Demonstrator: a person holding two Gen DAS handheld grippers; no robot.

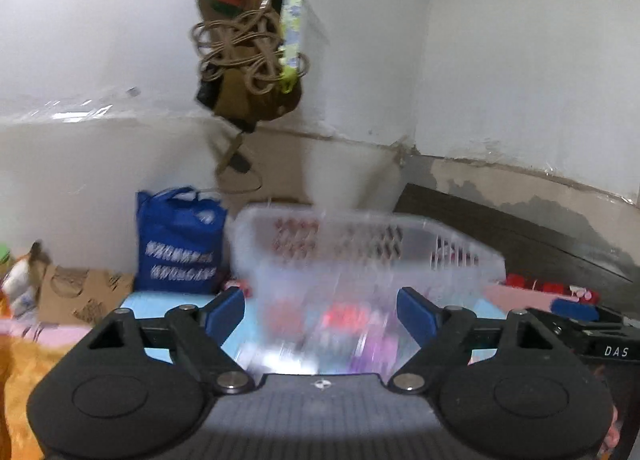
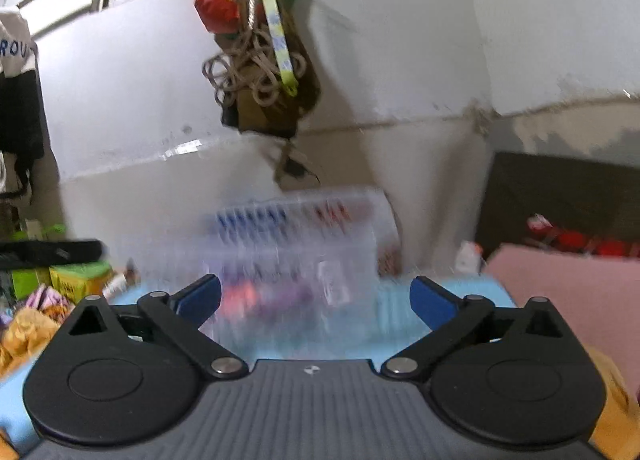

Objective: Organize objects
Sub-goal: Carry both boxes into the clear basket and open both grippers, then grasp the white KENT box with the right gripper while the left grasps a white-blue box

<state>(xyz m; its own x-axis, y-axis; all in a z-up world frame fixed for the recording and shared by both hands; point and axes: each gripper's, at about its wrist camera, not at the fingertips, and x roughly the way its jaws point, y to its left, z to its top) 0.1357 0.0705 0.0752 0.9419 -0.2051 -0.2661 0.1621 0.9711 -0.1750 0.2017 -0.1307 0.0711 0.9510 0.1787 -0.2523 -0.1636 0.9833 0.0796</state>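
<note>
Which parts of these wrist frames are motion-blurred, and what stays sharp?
Left wrist view: the clear basket and its contents are smeared, the open left tongs are crisp, and the blue bag is only mildly soft. Right wrist view: the basket is streaked even worse, the open right tongs are sharp, and the hanging bundle is fairly legible.

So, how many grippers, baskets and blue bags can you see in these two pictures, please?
Grippers: 2, the left gripper and the right gripper, both open and empty.
Clear plastic baskets: 1, blurred, with unclear items inside.
Blue tote bags: 1.
Total: 4
</note>
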